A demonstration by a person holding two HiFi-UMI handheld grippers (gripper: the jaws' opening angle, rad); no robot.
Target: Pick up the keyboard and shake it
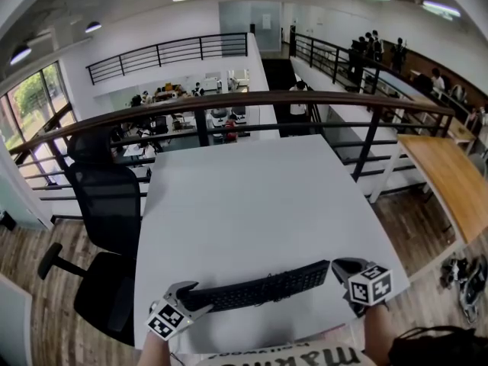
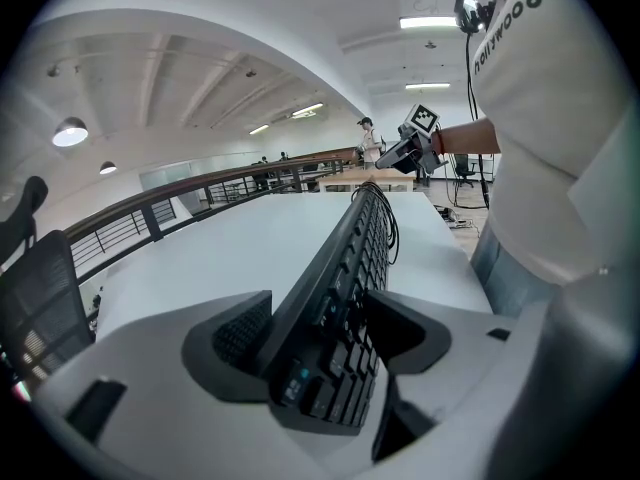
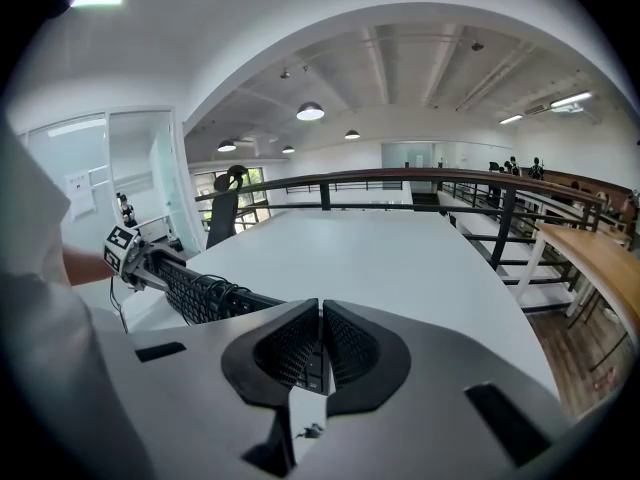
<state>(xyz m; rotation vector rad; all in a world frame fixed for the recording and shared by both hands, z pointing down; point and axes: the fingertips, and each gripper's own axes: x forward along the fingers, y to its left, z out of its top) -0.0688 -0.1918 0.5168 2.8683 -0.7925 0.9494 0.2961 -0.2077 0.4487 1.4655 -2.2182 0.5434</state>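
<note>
A black keyboard (image 1: 263, 287) stretches across the near edge of the white table (image 1: 252, 197), held at both ends. My left gripper (image 1: 189, 294) is shut on its left end. In the left gripper view the keyboard (image 2: 350, 258) runs away between the jaws of the left gripper (image 2: 320, 318), tilted on its edge, with its coiled cable (image 2: 385, 218) at the far end. My right gripper (image 1: 339, 269) is shut on the right end. In the right gripper view the right gripper (image 3: 321, 338) pinches the thin keyboard (image 3: 195, 293), and the left gripper (image 3: 135, 253) shows at the far end.
A black office chair (image 1: 107, 204) stands at the table's left side. A dark railing (image 1: 252, 101) runs behind the table's far edge, over a drop to a lower floor. A wooden table (image 1: 450, 178) is at the right. The person's white shirt (image 2: 560, 118) is close behind the grippers.
</note>
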